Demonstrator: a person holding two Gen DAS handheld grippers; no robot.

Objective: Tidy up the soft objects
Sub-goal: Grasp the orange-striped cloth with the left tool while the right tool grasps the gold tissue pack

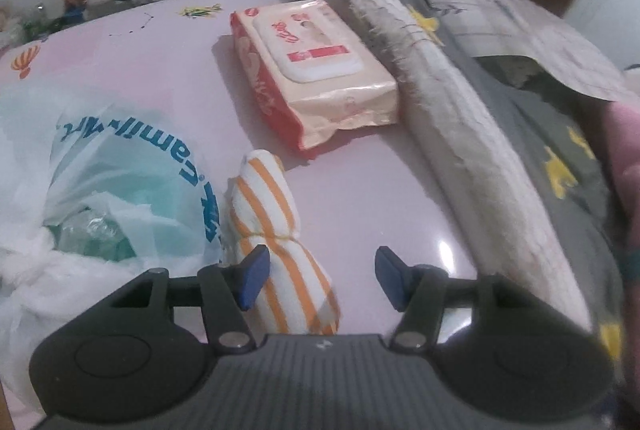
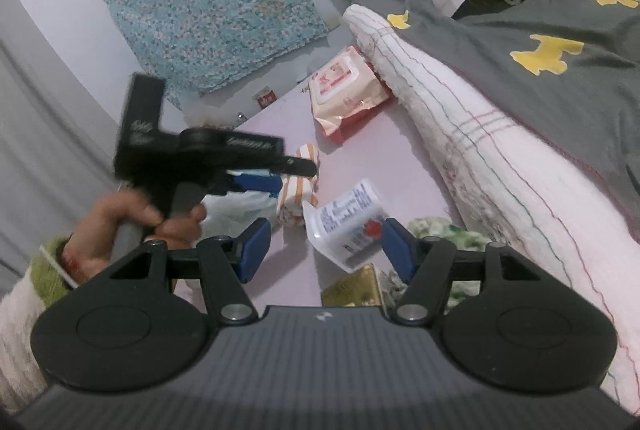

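The left hand-held gripper (image 1: 318, 278) is spread wide and holds nothing. Its left blue pad (image 1: 253, 280) sits right by the striped towel roll (image 1: 276, 230), close to the string tied round its middle. The roll lies on the pink bench (image 1: 160, 70), partly between the two pads. I think the gripper is low like this so it can close on the roll next.

Just left of the roll is a see-through plastic bag (image 1: 120, 182). It has blue letters, but they are upside down and I can only guess part of a word like "camil". The bag's mouth looks open, so maybe soft things go in there.

Farther back lies a wipes pack (image 1: 312, 66), flat, with its lid up. The red writing on it is too small to read. A long white towel (image 1: 452, 134) runs along the right side, up against a grey blanket (image 1: 560, 166).

The right hand-held gripper (image 2: 326, 248) is loose and empty too. A small white packet (image 2: 348, 226) lies just past its pads, with tiny print I cannot read.
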